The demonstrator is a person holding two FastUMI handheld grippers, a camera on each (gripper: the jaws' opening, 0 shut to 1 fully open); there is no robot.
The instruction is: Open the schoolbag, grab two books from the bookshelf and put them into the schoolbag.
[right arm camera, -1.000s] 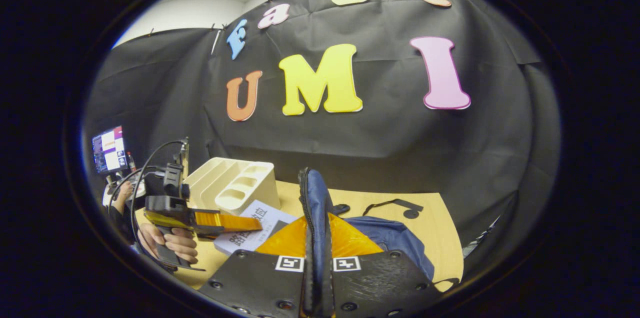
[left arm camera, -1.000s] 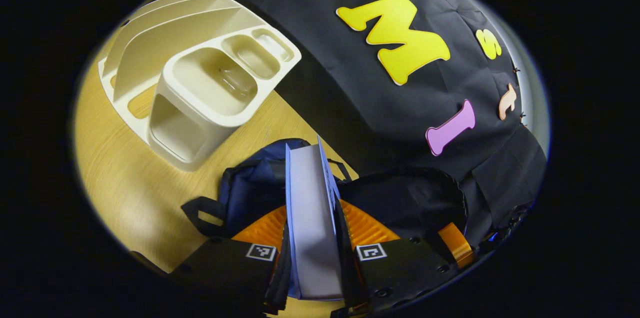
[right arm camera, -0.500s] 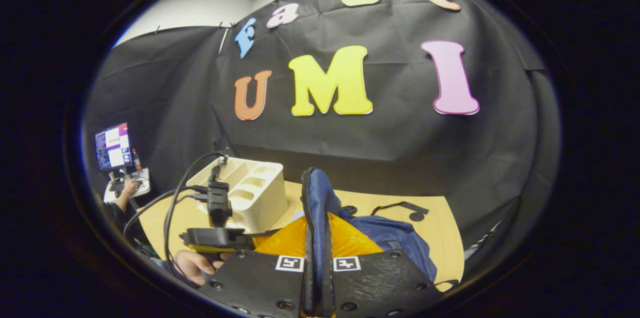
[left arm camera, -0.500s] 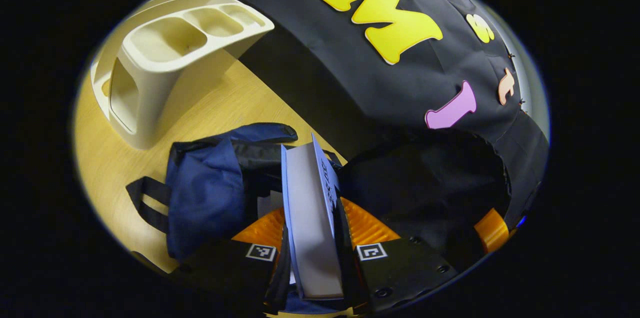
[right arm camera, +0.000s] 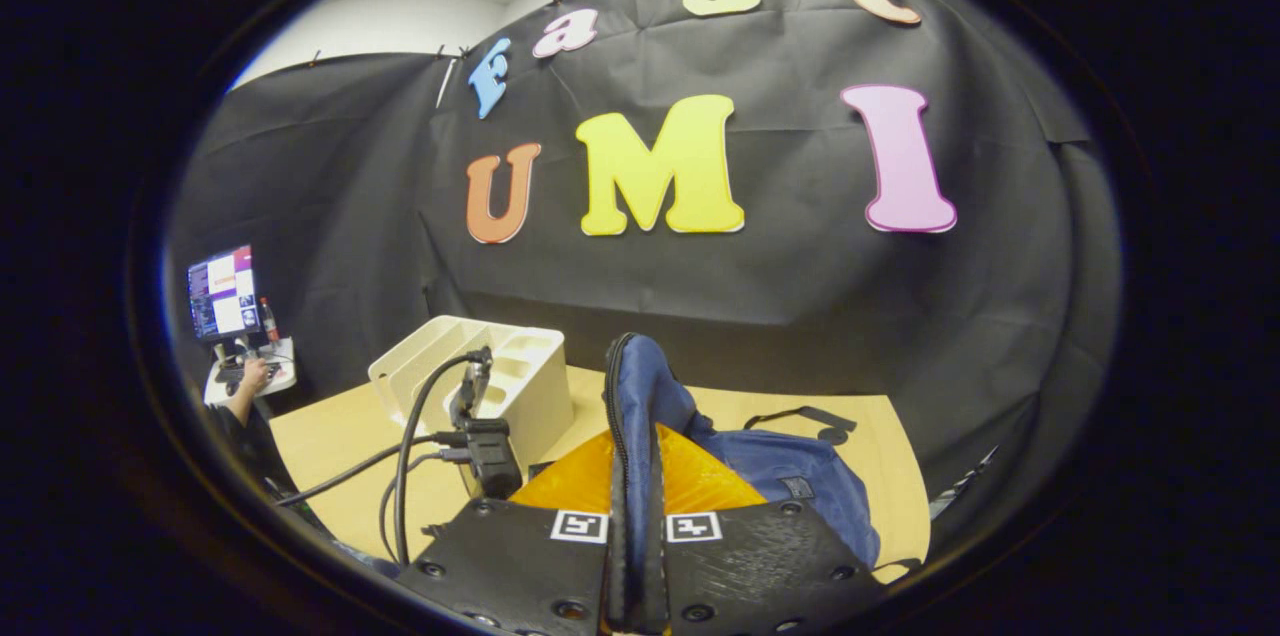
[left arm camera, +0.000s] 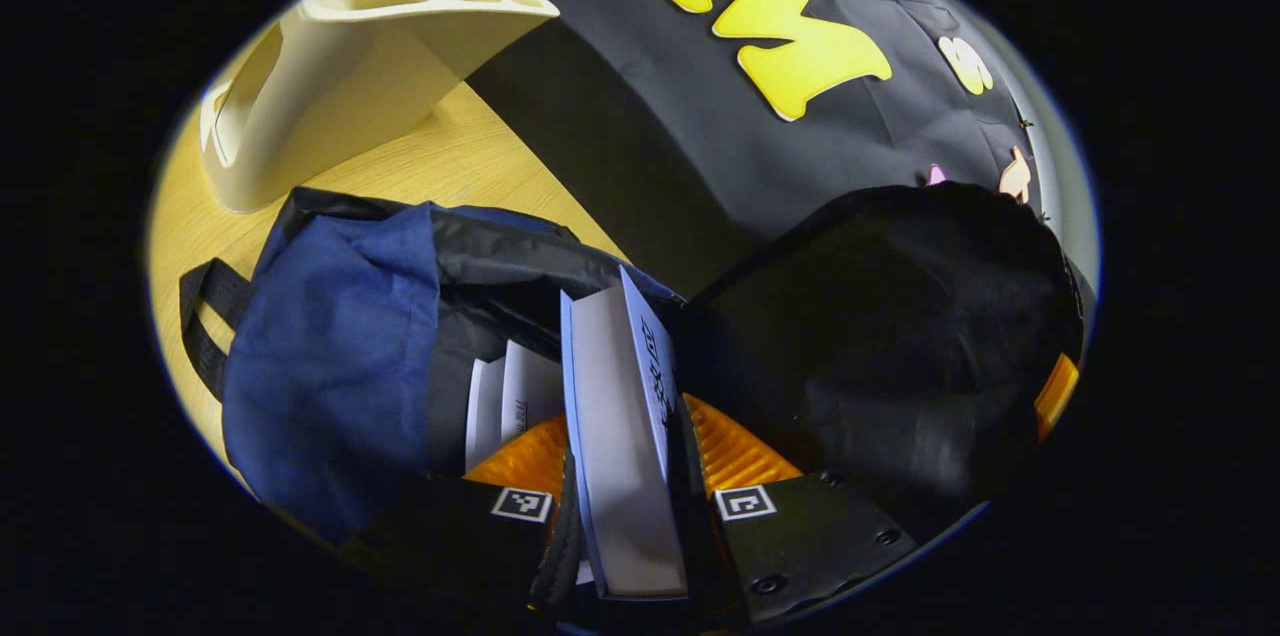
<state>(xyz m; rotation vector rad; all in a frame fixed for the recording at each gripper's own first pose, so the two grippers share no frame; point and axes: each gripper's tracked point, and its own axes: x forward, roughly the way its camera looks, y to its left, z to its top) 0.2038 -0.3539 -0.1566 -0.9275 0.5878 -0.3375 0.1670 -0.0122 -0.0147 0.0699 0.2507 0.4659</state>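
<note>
Book (left arm camera: 620,436) between left fingers (left arm camera: 735,461)

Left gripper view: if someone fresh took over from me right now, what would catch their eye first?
Probably the book clamped upright in the left gripper, its far end poking into the open blue schoolbag, where another book already sits. Next, in the right gripper view, the right gripper pinching the bag's zippered rim, with the cream bookshelf behind on the table.
</note>
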